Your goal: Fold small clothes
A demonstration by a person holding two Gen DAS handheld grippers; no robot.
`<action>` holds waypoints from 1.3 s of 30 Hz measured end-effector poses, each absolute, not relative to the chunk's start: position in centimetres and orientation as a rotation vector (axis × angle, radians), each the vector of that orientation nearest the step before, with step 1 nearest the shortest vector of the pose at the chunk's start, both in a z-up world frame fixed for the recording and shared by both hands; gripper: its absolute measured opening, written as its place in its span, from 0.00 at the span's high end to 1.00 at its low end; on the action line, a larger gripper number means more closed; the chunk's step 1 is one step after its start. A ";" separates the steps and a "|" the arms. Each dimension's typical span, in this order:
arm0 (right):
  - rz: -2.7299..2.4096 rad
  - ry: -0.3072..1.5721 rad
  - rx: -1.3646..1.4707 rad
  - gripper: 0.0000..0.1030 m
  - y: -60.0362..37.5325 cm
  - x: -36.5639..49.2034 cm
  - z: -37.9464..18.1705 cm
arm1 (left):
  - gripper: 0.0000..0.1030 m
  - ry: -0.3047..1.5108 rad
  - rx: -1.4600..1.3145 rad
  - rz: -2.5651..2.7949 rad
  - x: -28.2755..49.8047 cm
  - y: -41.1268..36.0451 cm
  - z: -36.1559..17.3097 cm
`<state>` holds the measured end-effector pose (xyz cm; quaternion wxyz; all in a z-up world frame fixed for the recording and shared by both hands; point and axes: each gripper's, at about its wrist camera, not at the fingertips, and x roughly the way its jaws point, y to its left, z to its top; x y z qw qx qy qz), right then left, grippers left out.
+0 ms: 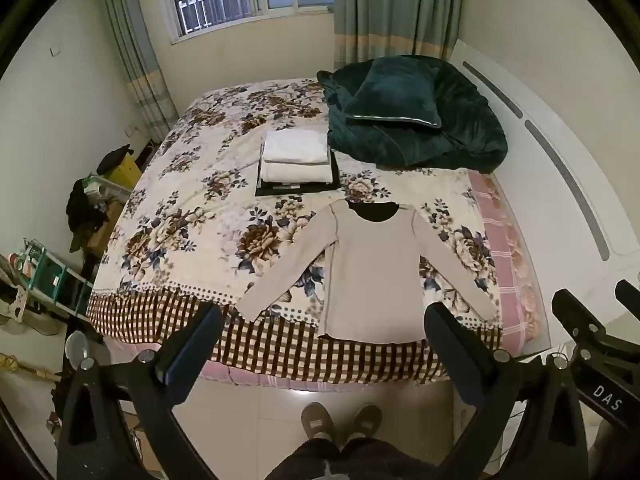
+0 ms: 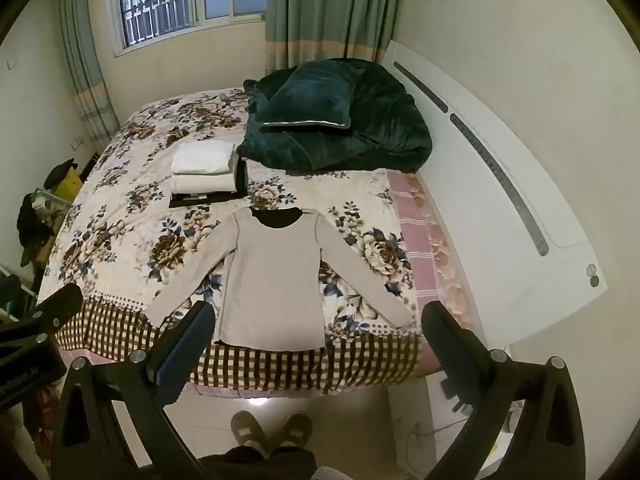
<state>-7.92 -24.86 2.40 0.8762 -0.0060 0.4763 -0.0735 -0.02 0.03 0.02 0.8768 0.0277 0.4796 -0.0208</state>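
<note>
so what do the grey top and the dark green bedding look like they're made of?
Grey top: looks like thin matte knit, likely cotton jersey; it lies limp and flat with visible stitched seams. Dark green bedding: plush, velvety fleece by its soft sheen and puffy folds. Exact fibres can't be told.

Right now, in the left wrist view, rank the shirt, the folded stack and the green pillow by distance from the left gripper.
1. Shirt, spread flat at the bed's near edge, just ahead of the left gripper.
2. Folded stack, mid-bed.
3. Green pillow, far right, on the blanket.
</note>
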 end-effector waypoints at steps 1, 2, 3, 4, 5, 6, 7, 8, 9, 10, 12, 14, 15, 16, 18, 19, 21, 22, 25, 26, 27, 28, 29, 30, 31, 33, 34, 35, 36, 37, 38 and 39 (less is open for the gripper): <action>-0.154 0.992 -0.013 0.00 -24.8 -7.9 2.5 | 0.00 0.998 0.063 -0.040 0.0 0.0 0.0; -0.156 0.991 -0.017 0.00 -24.8 -7.9 2.5 | 0.00 0.998 0.062 -0.043 0.0 0.0 0.0; -0.156 0.991 -0.016 0.00 -24.7 -7.8 2.5 | 0.00 1.000 0.061 -0.047 0.0 0.0 0.0; -0.156 0.991 -0.013 0.00 -24.7 -7.7 2.4 | 0.00 1.000 0.061 -0.045 0.0 0.0 0.0; -0.154 0.992 -0.011 0.00 -24.7 -7.6 2.4 | 0.00 1.002 0.062 -0.046 0.0 -0.1 0.0; -0.154 0.993 -0.007 0.00 -24.9 -7.7 2.4 | 0.00 1.004 0.063 -0.047 0.0 -0.1 0.0; -0.154 0.993 -0.013 0.00 -24.8 -7.7 2.5 | 0.00 1.006 0.062 -0.048 0.0 0.0 0.0; -0.145 0.989 -0.007 0.00 -24.9 -7.9 2.5 | 0.00 1.005 0.060 -0.049 0.0 0.0 0.0; -0.143 0.993 -0.005 0.00 -25.0 -7.8 2.4 | 0.00 1.006 0.061 -0.048 0.0 0.0 0.0; -0.143 0.994 -0.004 0.00 -25.1 -7.7 2.3 | 0.00 1.003 0.058 -0.049 0.0 0.0 0.0; -0.145 0.993 -0.006 0.00 -25.2 -7.8 2.1 | 0.00 1.004 0.056 -0.049 0.0 0.0 0.0; -0.144 0.990 -0.007 0.00 -25.9 -7.5 2.0 | 0.00 1.007 0.058 -0.048 -0.1 -0.1 -0.1; -0.144 0.990 -0.008 0.00 -25.9 -7.5 1.8 | 0.00 1.006 0.058 -0.049 -0.1 -0.1 -0.1; -0.148 0.988 -0.017 0.00 -24.8 -7.6 2.4 | 0.00 1.005 0.058 -0.048 -0.1 -0.1 -0.2; -0.149 0.989 -0.027 0.00 -24.4 -7.5 2.7 | 0.00 1.001 0.059 -0.051 -0.1 -0.1 -0.2; -0.150 0.989 -0.026 0.00 -24.5 -7.5 2.7 | 0.00 1.000 0.059 -0.050 -0.1 -0.1 -0.4; -0.154 0.986 -0.030 0.00 -24.4 -7.6 2.7 | 0.00 0.999 0.056 -0.051 0.0 -0.1 -0.6; -0.155 0.986 -0.034 0.00 -24.1 -7.6 2.8 | 0.00 0.998 0.055 -0.052 0.0 -0.4 -0.4; -0.156 0.988 -0.039 0.00 -24.0 -7.5 2.9 | 0.00 0.996 0.047 -0.055 0.2 -0.1 0.0; -0.158 0.988 -0.042 0.00 -24.0 -7.5 2.9 | 0.00 0.997 0.046 -0.054 0.2 -0.2 0.0; -0.158 0.989 -0.042 0.00 -24.1 -7.5 3.0 | 0.00 0.998 0.050 -0.053 0.2 -0.2 0.0; -0.156 0.990 -0.042 0.00 -24.1 -7.5 2.9 | 0.00 0.998 0.047 -0.058 0.1 -0.1 0.0; -0.157 0.990 -0.045 0.00 -24.1 -7.5 3.0 | 0.00 0.997 0.047 -0.060 0.1 -0.1 0.0; -0.157 0.990 -0.047 0.00 -24.1 -7.6 3.1 | 0.00 0.998 0.047 -0.060 0.1 -0.1 -0.1; -0.157 0.991 -0.047 0.00 -24.0 -7.6 3.2 | 0.00 0.997 0.045 -0.063 0.1 -0.1 -0.1; -0.161 0.991 -0.050 0.00 -23.9 -7.5 3.1 | 0.00 0.998 0.044 -0.063 0.0 -0.1 -0.2; -0.163 0.991 -0.051 0.00 -23.9 -7.5 3.2 | 0.00 0.996 0.045 -0.064 0.0 -0.1 -0.2; -0.162 0.991 -0.051 0.00 -24.0 -7.6 3.1 | 0.00 0.995 0.044 -0.064 0.0 0.0 -0.2; -0.163 0.992 -0.053 0.00 -24.1 -7.6 3.1 | 0.00 0.995 0.043 -0.063 0.0 0.0 -0.2; -0.165 0.993 -0.053 0.00 -24.1 -7.6 3.1 | 0.00 0.998 0.042 -0.065 0.1 0.0 -0.2; -0.164 0.993 -0.051 0.00 -24.1 -7.7 3.1 | 0.00 0.998 0.042 -0.065 0.1 0.0 -0.2; -0.165 0.993 -0.054 0.00 -24.0 -7.7 3.1 | 0.00 0.999 0.043 -0.066 0.0 -0.1 -0.2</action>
